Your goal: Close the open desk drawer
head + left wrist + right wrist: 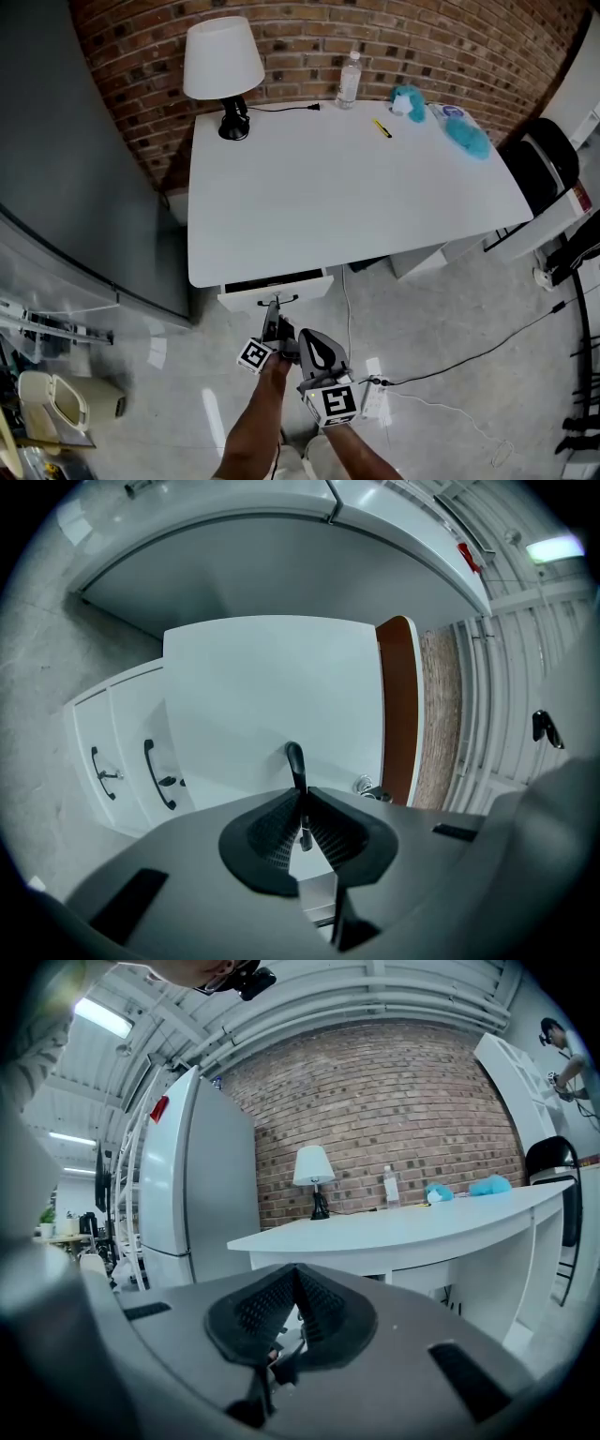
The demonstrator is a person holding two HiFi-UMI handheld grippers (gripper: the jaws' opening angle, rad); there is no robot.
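Note:
The white desk [347, 197] has a shallow drawer [275, 285] under its front left edge, standing out a short way with a dark gap above it. My left gripper [273, 323] is shut on the drawer's black handle [277, 301]. In the left gripper view the handle [296, 761] rises from between the pinched pads [281, 822], against the white drawer front [262, 696]. My right gripper [314, 345] hangs just right of the left one, away from the drawer. Its jaws [296, 1283] are shut with nothing between them.
On the desk are a white lamp [222, 66], a water bottle [349, 80], a yellow pen [382, 129] and teal items [466, 134]. A grey fridge [66, 169] stands at the left, a black chair [542, 169] at the right. A power strip [375, 398] and cables [450, 366] lie on the floor.

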